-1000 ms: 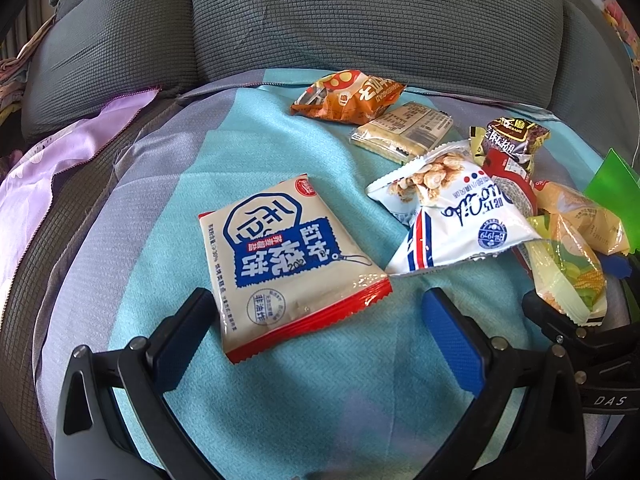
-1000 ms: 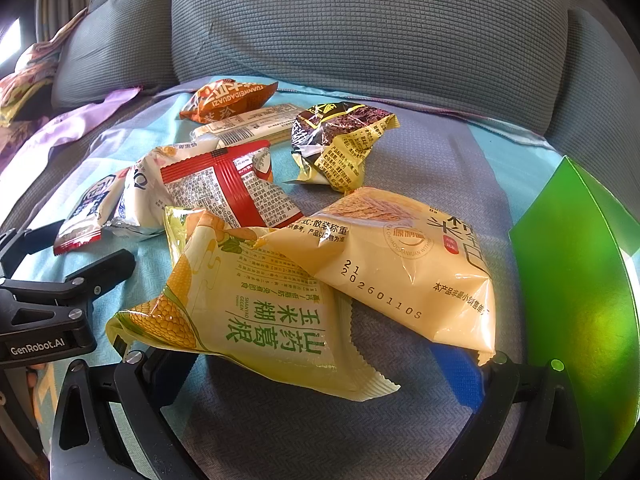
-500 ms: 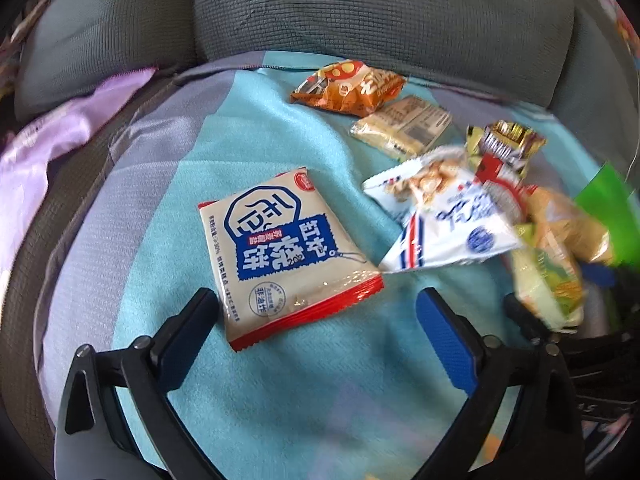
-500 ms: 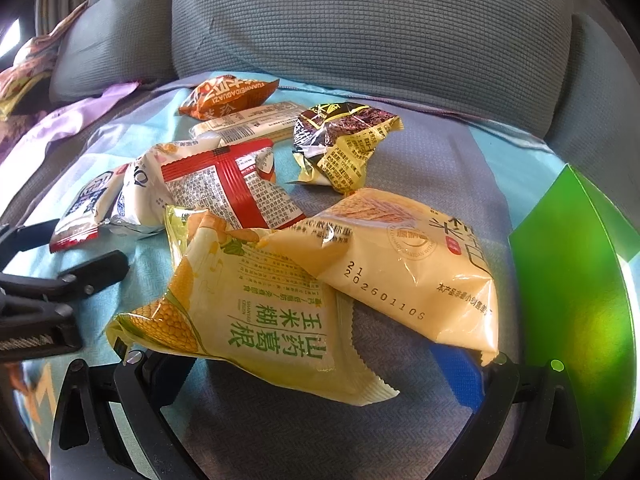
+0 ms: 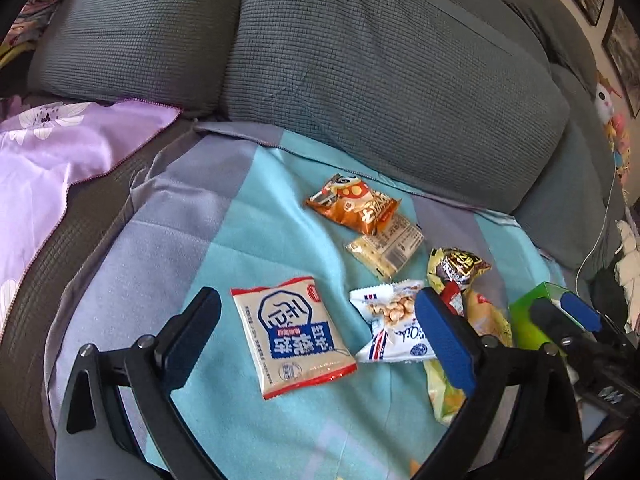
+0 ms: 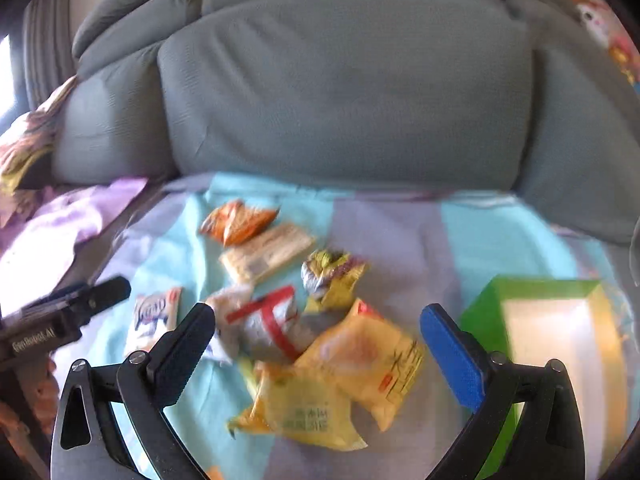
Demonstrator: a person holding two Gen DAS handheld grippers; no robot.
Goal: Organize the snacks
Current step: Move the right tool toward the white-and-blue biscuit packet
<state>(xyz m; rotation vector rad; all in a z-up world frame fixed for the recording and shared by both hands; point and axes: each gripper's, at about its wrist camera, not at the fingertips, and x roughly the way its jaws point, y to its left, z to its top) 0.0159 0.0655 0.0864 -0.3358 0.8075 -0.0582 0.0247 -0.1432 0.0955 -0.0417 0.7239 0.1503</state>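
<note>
Nearest, at the bottom of each wrist view, the left tool (image 5: 316, 328) and the right tool (image 6: 316, 340) both gape wide and hold nothing above the couch cover (image 5: 248, 240). The snack packets (image 6: 332, 372) overlap at lower centre, so a grab there could drag two together. Farther right, the green box (image 6: 544, 320) could tip if knocked.

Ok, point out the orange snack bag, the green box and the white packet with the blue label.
orange snack bag (image 5: 354, 203), left wrist view, middle of its printed front.
green box (image 6: 486, 312), right wrist view, its green left wall.
white packet with the blue label (image 5: 290, 340), left wrist view, on the blue label.
</note>
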